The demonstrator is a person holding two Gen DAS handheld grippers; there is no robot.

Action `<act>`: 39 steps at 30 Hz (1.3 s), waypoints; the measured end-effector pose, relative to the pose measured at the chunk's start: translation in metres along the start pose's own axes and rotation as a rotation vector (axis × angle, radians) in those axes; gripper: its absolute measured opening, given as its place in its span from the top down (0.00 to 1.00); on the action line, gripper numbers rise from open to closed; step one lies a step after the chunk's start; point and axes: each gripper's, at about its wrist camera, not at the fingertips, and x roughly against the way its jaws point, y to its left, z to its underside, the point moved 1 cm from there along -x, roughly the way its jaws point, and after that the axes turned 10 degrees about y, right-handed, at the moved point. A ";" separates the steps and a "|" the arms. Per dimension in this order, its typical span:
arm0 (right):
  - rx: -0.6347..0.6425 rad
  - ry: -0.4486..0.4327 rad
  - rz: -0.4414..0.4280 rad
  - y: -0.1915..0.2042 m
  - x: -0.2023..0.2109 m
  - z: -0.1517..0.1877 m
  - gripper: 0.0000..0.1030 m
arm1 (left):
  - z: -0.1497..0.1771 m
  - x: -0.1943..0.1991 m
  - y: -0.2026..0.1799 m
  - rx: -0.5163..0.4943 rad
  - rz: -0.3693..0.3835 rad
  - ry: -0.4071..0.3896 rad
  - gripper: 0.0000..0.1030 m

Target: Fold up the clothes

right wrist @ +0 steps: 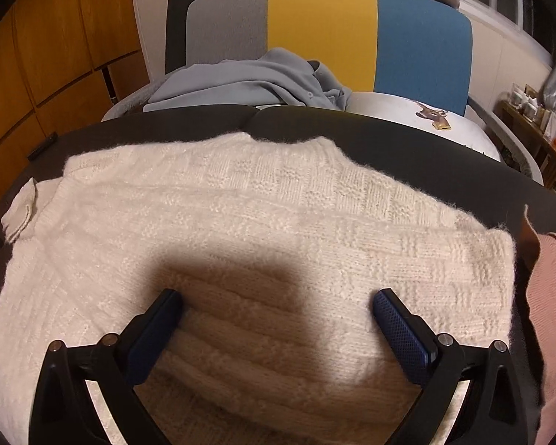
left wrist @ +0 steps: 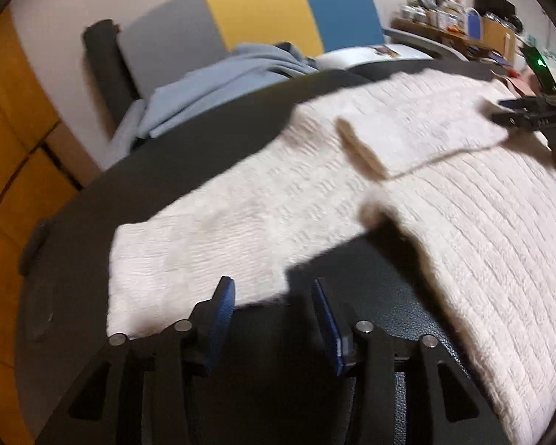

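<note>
A cream knit sweater (left wrist: 444, 193) lies flat on a dark round table (left wrist: 189, 155). In the left wrist view one sleeve (left wrist: 211, 244) stretches toward me, and its end lies just ahead of my left gripper (left wrist: 274, 291), which is open and empty over the tabletop. A second sleeve is folded across the body, its cuff (left wrist: 356, 148) showing. My right gripper (left wrist: 519, 116) hovers at the sweater's far side. In the right wrist view the right gripper (right wrist: 278, 302) is wide open low over the sweater's body (right wrist: 278, 207), casting a shadow on it.
A blue-grey garment (right wrist: 255, 81) is heaped on a sofa (right wrist: 322, 26) with a grey, yellow and blue back, behind the table. A pink garment (right wrist: 554, 296) lies at the table's right edge. Orange wooden cabinets (right wrist: 55, 55) stand at the left, cluttered shelves (left wrist: 463, 18) at the right.
</note>
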 end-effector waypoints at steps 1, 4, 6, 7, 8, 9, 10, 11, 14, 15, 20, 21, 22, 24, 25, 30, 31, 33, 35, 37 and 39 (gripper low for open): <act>-0.001 0.000 -0.001 0.000 0.000 0.000 0.00 | -0.010 -0.009 -0.004 -0.005 0.001 0.013 0.55; 0.000 -0.001 0.001 0.000 0.000 0.001 0.00 | -0.012 -0.020 0.001 0.046 -0.012 0.035 0.54; 0.000 -0.002 0.000 -0.001 0.000 0.001 0.00 | -0.010 -0.022 0.009 0.105 -0.008 0.025 0.55; 0.001 -0.002 0.000 -0.001 0.000 0.001 0.00 | -0.009 -0.021 0.013 0.134 -0.002 0.025 0.57; 0.001 -0.002 0.000 -0.001 0.000 0.001 0.00 | -0.008 -0.022 0.016 0.165 0.001 0.026 0.66; 0.001 -0.002 0.000 -0.001 0.000 0.001 0.00 | -0.007 -0.022 0.019 0.195 0.005 0.028 0.73; 0.001 -0.003 0.000 -0.001 0.000 0.001 0.00 | -0.005 -0.022 0.024 0.235 0.022 0.025 0.77; 0.002 -0.003 0.000 -0.001 0.000 0.001 0.00 | -0.003 -0.021 0.029 0.284 0.053 0.019 0.86; 0.002 -0.004 -0.001 -0.002 0.000 0.001 0.00 | 0.007 -0.015 0.052 0.461 0.189 -0.026 0.93; 0.002 -0.005 0.000 -0.002 0.000 0.001 0.00 | 0.012 -0.012 0.061 0.530 0.241 -0.049 0.93; 0.003 -0.006 -0.002 -0.002 0.000 0.002 0.00 | 0.031 0.003 0.101 0.859 0.508 -0.190 0.94; 0.003 -0.006 -0.002 -0.002 0.000 0.002 0.00 | 0.026 0.006 0.100 0.882 0.552 -0.215 0.94; 0.003 -0.006 -0.002 -0.002 0.000 0.002 0.00 | 0.015 0.010 0.093 0.874 0.584 -0.230 0.94; 0.003 -0.007 -0.002 -0.002 0.000 0.002 0.00 | -0.007 0.016 0.078 0.857 0.648 -0.261 0.94; 0.003 -0.007 -0.002 -0.002 0.000 0.002 0.00 | -0.018 0.020 0.071 0.849 0.680 -0.276 0.94; 0.002 -0.009 -0.005 -0.003 0.000 0.002 0.00 | -0.074 0.037 0.035 0.802 0.840 -0.352 0.94; 0.002 -0.009 -0.006 -0.003 0.000 0.002 0.00 | -0.085 0.040 0.027 0.792 0.872 -0.367 0.94; 0.001 -0.009 -0.009 -0.003 0.000 0.002 0.00 | -0.108 0.033 -0.002 0.759 0.921 -0.339 0.94; -0.002 -0.008 -0.012 -0.003 0.000 0.001 0.00 | -0.129 0.017 -0.037 0.724 0.933 -0.281 0.94; -0.003 -0.008 -0.013 -0.003 -0.001 0.001 0.00 | -0.142 0.003 -0.065 0.684 0.913 -0.227 0.94; -0.004 -0.007 -0.014 -0.002 -0.001 0.000 0.00 | -0.153 -0.008 -0.093 0.616 0.816 -0.180 0.87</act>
